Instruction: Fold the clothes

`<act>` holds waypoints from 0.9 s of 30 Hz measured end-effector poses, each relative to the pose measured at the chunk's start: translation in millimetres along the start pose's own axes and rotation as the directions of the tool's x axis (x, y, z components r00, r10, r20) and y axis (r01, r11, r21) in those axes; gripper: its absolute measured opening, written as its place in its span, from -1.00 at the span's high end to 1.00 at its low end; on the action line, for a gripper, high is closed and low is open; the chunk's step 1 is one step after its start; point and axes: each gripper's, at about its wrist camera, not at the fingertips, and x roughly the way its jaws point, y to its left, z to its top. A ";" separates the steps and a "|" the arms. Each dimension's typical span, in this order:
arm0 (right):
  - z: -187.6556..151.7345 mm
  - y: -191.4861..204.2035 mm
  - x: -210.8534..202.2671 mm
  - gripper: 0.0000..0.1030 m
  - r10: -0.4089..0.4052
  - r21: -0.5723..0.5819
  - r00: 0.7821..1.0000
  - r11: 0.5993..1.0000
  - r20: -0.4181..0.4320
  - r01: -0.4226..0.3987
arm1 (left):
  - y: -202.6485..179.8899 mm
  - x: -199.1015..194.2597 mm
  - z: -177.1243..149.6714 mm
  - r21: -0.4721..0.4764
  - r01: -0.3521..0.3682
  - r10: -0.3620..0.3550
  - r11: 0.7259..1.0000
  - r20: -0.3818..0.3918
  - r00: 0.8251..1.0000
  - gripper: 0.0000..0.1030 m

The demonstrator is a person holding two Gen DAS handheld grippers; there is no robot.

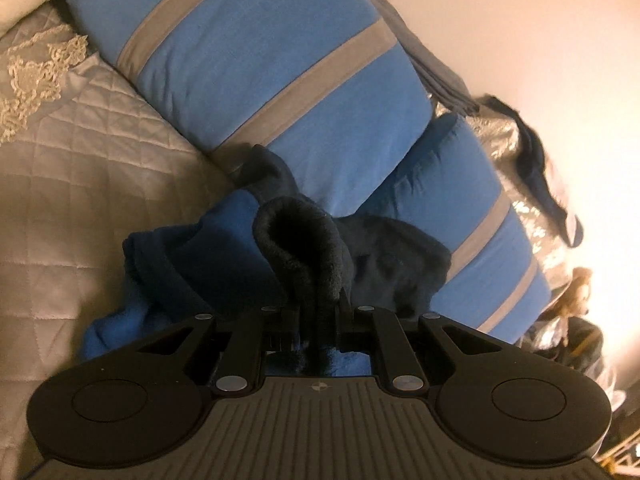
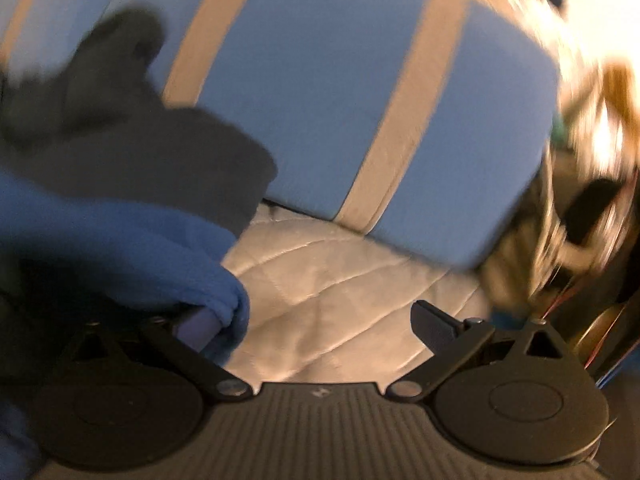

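Note:
A dark navy and bright blue fleece garment (image 1: 192, 264) lies crumpled on the quilted bed cover, against the striped pillows. My left gripper (image 1: 318, 312) is shut on a thick navy fold of the garment (image 1: 308, 240), which stands up between the fingers. In the blurred right wrist view the same garment (image 2: 132, 232) lies at the left, its blue edge draped over the left finger. My right gripper (image 2: 316, 324) is open; its right finger (image 2: 434, 326) is bare above the cover.
Two blue pillows with grey stripes (image 1: 256, 60) (image 1: 472, 200) lie behind the garment; one fills the right wrist view (image 2: 340, 92). A grey quilted bed cover (image 1: 80, 184) with lace trim lies below. A folded grey cloth (image 1: 424, 60) and shiny silver fabric (image 1: 508, 144) sit by the wall.

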 end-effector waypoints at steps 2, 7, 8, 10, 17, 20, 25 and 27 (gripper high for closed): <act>-0.3 -16.0 3.5 -1.00 0.092 0.157 0.995 0.984 -0.032 -0.086 | -1.4 -2.5 1.5 0.000 0.019 -0.019 1.000 0.014 1.000 0.72; -7.3 -38.1 21.6 -1.00 0.235 0.431 0.967 0.886 -0.099 -0.172 | -6.0 -12.0 4.1 0.015 0.063 -0.063 0.998 0.067 0.996 0.72; -8.8 -35.8 22.4 -1.00 0.219 0.423 0.969 0.893 -0.111 -0.154 | -7.0 -14.1 5.0 0.020 0.068 -0.070 0.997 0.079 0.994 0.72; -7.3 -27.9 20.8 -1.00 0.142 0.345 0.983 0.934 -0.116 -0.094 | -8.0 -16.4 7.2 0.030 0.071 -0.074 0.997 0.083 0.994 0.72; -3.2 2.2 3.1 -1.00 -0.058 0.052 0.998 0.997 0.009 0.057 | -10.6 -16.3 -3.4 0.177 -0.025 0.017 0.984 0.045 0.999 0.72; -3.6 11.8 -0.5 -1.00 -0.097 -0.028 0.995 0.995 0.034 0.098 | -2.9 -12.3 -13.7 0.249 -0.092 0.093 0.964 0.008 0.996 0.71; -7.5 29.0 -7.2 -1.00 -0.139 -0.138 0.988 0.979 0.074 0.148 | 29.6 8.3 -28.2 0.280 -0.166 0.194 0.946 -0.078 0.978 0.70; -10.0 35.9 -10.8 -1.00 -0.157 -0.185 0.983 0.967 0.095 0.172 | 42.5 17.9 -34.4 0.270 -0.182 0.220 0.945 -0.117 0.968 0.69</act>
